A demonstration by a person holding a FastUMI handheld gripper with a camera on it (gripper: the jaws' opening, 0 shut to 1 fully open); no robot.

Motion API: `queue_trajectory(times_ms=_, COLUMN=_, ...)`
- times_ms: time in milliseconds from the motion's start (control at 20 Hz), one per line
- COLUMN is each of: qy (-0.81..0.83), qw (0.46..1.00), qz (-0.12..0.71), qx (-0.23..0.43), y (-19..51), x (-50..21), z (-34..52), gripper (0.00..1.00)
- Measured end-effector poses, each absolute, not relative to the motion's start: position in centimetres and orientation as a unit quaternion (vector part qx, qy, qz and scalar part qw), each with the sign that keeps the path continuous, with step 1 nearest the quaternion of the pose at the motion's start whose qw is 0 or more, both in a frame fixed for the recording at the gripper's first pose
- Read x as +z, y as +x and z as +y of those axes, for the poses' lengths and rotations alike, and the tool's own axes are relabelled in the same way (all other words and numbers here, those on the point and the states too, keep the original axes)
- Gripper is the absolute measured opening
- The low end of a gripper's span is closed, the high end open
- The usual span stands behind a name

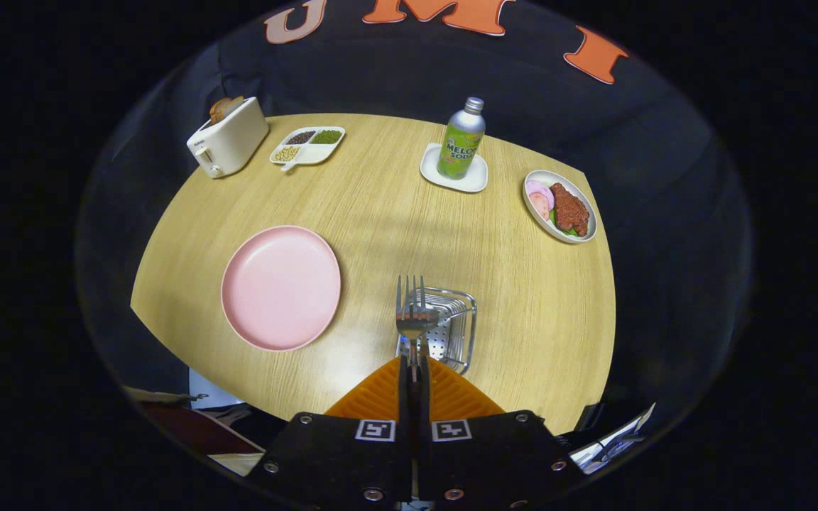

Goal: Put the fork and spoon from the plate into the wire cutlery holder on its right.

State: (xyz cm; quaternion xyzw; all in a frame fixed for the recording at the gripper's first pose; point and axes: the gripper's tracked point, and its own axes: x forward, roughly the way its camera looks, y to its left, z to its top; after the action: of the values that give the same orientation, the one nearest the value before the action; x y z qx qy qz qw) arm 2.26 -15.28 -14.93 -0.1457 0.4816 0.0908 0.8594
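- The gripper is clenched on the fork: its two fingers are pressed together with only the fork's thin handle between them.
- The fork sticks straight out ahead of the fingertips, tines pointing away from the gripper and reaching a little past the holder's far rim as seen from here.
- The wire cutlery holder stands on the wooden table directly ahead of and below the fingers; the fork's head lies over its left part in this view. Whether the fork touches the holder I cannot tell.
- The holder has a perforated bottom and wire sides. Whether a spoon sits inside it cannot be made out.
- The pink plate lies to the left of the holder, apart from it, with nothing on it.
- Well beyond the fingers, a green soda bottle stands upright on a small white square coaster.
- To the right of the bottle is an oval dish of meat, ham slices and greens.
- At the far left stands a white toaster with bread in its slot, and just beside it a divided white tray of beans and grains.
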Motion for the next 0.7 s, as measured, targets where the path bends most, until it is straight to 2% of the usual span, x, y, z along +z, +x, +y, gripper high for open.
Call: queue_trajectory(times_ms=700, qy=-0.203, qw=0.769, qz=0.593, qx=0.126, y=2.9, x=-18.1, z=-17.4, gripper=0.04)
